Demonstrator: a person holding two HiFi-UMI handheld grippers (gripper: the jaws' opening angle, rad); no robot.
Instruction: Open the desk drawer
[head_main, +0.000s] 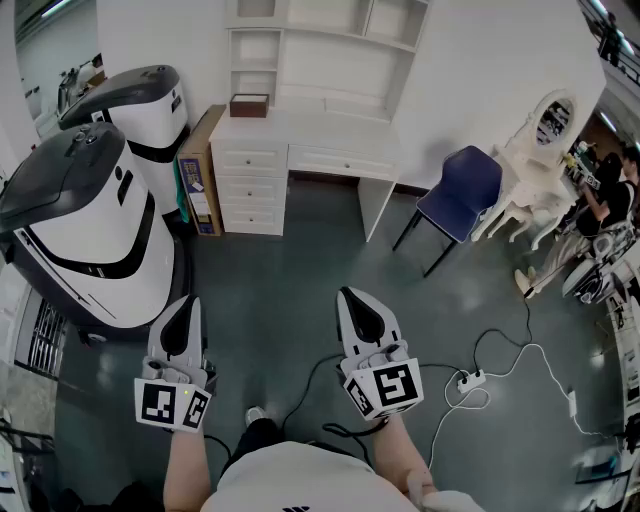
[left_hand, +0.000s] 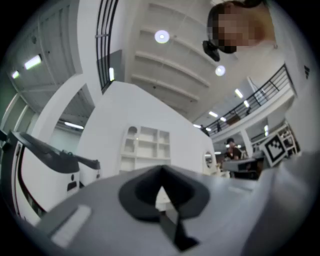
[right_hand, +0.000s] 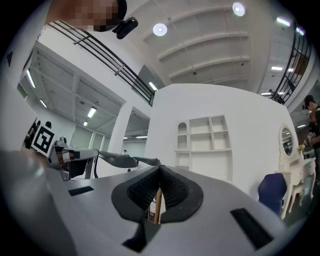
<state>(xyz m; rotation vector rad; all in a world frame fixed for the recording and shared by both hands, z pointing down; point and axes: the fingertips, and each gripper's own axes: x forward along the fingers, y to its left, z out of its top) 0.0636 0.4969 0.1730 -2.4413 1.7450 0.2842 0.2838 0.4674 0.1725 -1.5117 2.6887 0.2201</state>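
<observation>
Left gripper (head_main: 186, 303) and right gripper (head_main: 352, 296), jaws pressed together, empty; desk (head_main: 310, 131) at 12 o'clock, drawers (head_main: 341, 162) closed; chair (head_main: 462, 188) at 2 o'clock.

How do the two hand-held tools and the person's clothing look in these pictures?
Both the left tool and the right tool have white tapered shells with black ribbed linings on the jaws. Each carries a white cube with black square markers at its rear end. The person wears a white top, and the forearms are uncovered.
</observation>
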